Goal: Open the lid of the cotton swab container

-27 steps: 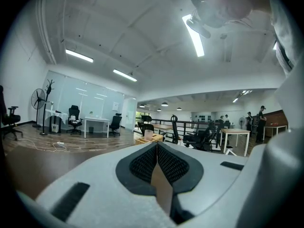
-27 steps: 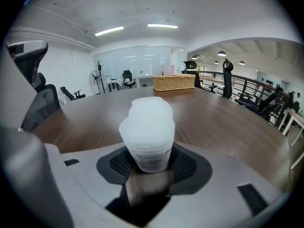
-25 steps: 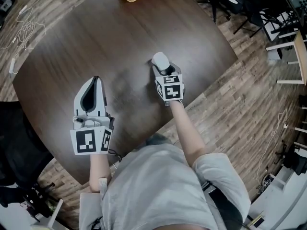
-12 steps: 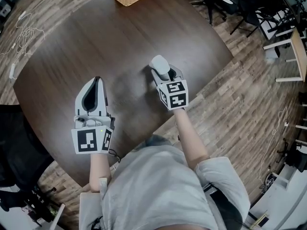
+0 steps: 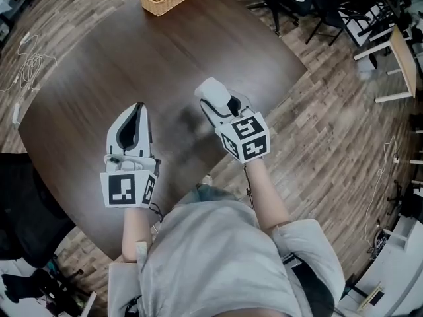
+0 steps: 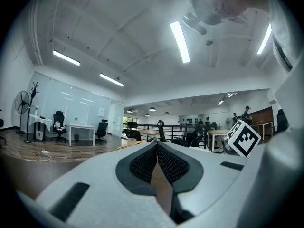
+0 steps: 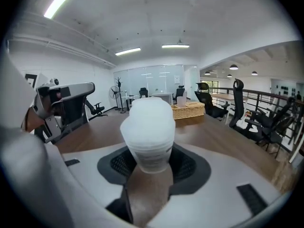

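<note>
Jaws of the right gripper (image 5: 219, 105) are clamped on the cotton swab container (image 7: 147, 127), upright over the counter (image 5: 99, 65); the left gripper (image 5: 136, 114) has its jaws pressed together, empty. To open well, hold the right grip low on the body so the left can take the lid (image 7: 147, 109) alone. Its seam seems to sit above the label, blurred by frosted plastic; the base is hidden

Left tongs (image 5: 137, 107) closed, right tongs (image 5: 221, 104) clamped.

Frosted translucent plastic cotton swab container (image 7: 147, 125); dark matt wood table (image 5: 99, 65); woven wicker basket (image 5: 165, 0)
</note>
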